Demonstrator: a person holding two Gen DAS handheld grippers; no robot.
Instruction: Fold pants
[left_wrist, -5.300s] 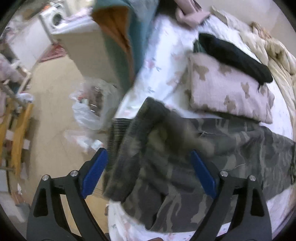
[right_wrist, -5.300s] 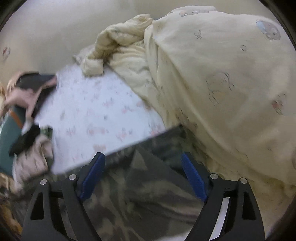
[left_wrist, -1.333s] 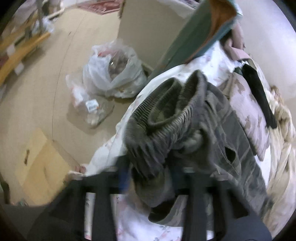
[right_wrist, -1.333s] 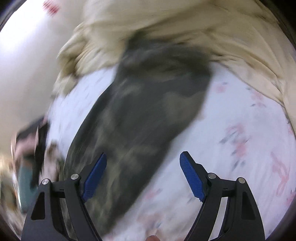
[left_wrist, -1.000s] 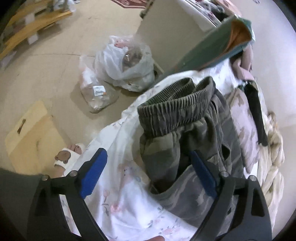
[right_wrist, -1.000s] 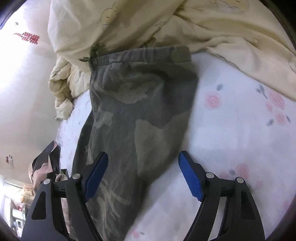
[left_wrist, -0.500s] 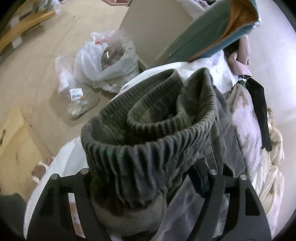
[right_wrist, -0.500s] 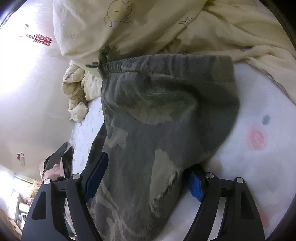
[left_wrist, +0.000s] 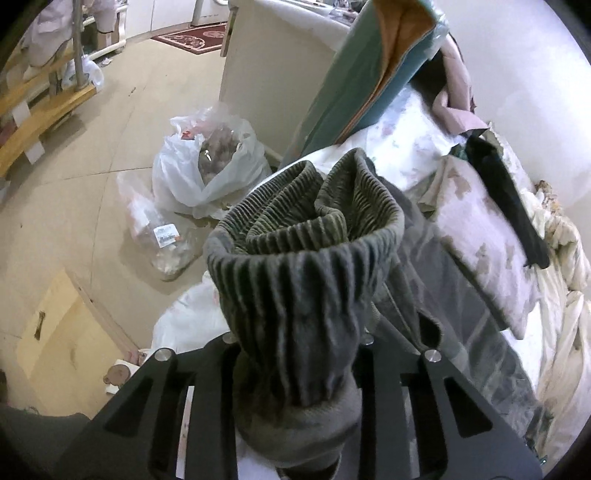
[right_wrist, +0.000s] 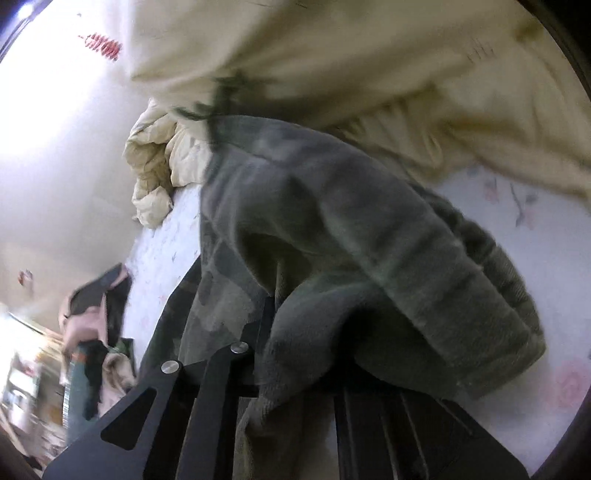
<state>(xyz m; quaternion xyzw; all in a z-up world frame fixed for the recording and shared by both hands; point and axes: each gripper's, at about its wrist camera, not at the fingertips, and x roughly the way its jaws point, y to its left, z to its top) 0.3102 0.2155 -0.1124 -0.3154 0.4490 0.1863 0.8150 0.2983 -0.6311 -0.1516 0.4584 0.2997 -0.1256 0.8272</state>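
Ribbed olive knit, the elastic waistband of the camouflage pants (left_wrist: 303, 266), bunches up thick and rumpled between the jaws of the left gripper (left_wrist: 295, 343), which have just been closing and now pinch that band. From there the pants trail away over the floral bedsheet (left_wrist: 402, 147) toward a cream quilt (left_wrist: 561, 251). A pinkish patterned pillow (left_wrist: 480, 236) lies just beside them with a black garment (left_wrist: 506, 199) draped across it. On the floor beside the bed a white plastic bag (left_wrist: 207, 166) holds brownish contents, and a clear bag (left_wrist: 159, 236) with a label lies near it.

In the right wrist view the picture is blurred. The far end of the pants (right_wrist: 369, 258), soft and fleecy, folds over the right gripper (right_wrist: 295, 354), whose jaws have just been closing and now clamp the cloth. Pale yellow quilt (right_wrist: 369, 55) hangs above it.
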